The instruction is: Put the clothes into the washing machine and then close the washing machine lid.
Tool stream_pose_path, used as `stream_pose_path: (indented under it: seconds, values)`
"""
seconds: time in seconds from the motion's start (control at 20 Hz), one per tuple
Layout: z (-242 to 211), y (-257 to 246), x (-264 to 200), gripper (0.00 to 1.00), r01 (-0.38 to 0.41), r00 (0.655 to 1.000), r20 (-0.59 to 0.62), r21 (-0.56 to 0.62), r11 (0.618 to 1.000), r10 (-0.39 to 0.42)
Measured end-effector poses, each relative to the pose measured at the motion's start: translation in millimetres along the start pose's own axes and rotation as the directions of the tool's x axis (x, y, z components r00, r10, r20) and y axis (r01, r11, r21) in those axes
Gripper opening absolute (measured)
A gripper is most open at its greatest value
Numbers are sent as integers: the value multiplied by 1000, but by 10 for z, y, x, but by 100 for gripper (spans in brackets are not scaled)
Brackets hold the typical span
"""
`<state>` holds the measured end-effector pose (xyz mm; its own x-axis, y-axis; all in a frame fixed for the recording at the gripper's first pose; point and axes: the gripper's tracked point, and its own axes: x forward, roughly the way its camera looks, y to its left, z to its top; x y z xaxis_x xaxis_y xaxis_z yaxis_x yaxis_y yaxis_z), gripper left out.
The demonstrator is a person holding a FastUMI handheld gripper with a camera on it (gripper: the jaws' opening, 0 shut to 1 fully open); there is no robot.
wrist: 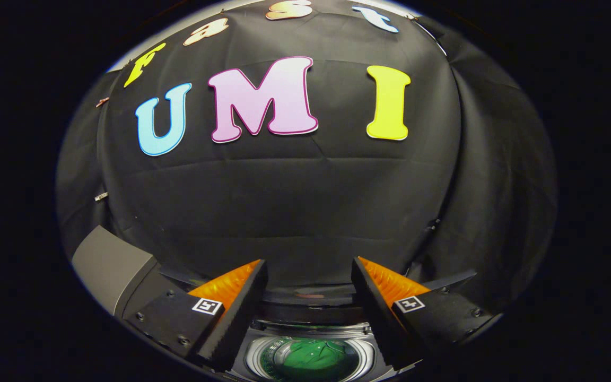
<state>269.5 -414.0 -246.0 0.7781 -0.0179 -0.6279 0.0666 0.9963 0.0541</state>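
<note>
My gripper (pixel 308 276) is open, its two fingers spread wide with nothing between them. Below and between the fingers I look down into the washing machine's round drum (pixel 255 356). A green garment (pixel 313 358) lies inside that drum. The machine's dark top rim (pixel 311 310) shows just beyond the drum opening. The gripper hangs above the machine, well clear of the garment.
A grey slanted panel (pixel 109 265), which may be the machine's raised lid or a corner of its body, stands to the left of the left finger. The booth's black cloth wall (pixel 305 212) rises close behind the machine.
</note>
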Motion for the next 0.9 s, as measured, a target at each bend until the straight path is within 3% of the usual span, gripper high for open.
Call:
stream_pose_path:
  seconds: [0.25, 0.9]
  values:
    - [-173, 48, -415, 100, 38, 999, -2, -11, 999, -38]
    - [-581, 60, -875, 100, 77, 995, -64, -8, 997, -77]
